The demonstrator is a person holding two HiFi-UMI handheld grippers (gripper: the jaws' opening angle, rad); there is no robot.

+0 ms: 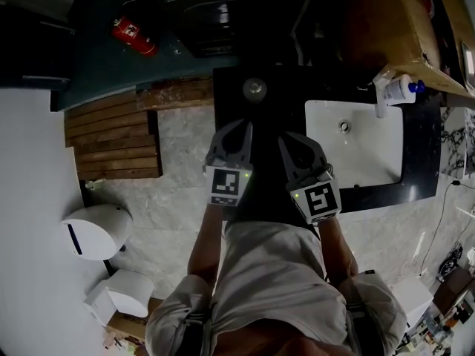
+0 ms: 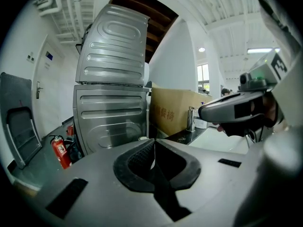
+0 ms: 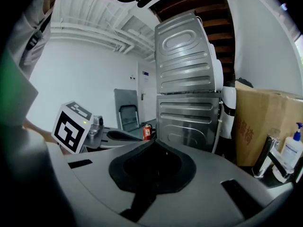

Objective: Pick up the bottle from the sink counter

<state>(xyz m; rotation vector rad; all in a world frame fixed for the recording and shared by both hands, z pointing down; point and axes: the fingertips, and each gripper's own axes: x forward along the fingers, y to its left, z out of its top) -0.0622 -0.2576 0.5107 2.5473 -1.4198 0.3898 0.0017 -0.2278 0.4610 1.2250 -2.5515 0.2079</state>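
Holding my two grippers side by side in front of me, I am pressing the jaws of the left gripper (image 1: 237,127) together with nothing between them. I am doing the same with the right gripper (image 1: 288,137): its tips are meeting and gripping nothing.

The bottle (image 3: 294,151) is standing ahead of my right gripper and off to its right, well apart from both grippers. It is resting upright on the black counter (image 1: 424,158), so its long axis is running vertically, with the blue pump head pointing up and the white body below. From my head view I am seeing it at the far right corner of the white sink basin (image 1: 356,150), just beside the rim. A faucet (image 3: 263,162) is rising just to its left, and a cardboard box (image 3: 255,122) is sitting behind it. Straight ahead of both grippers, a stack of ribbed metal panels (image 2: 111,103) is standing, with a red fire extinguisher (image 2: 60,150) to the left of my left gripper.
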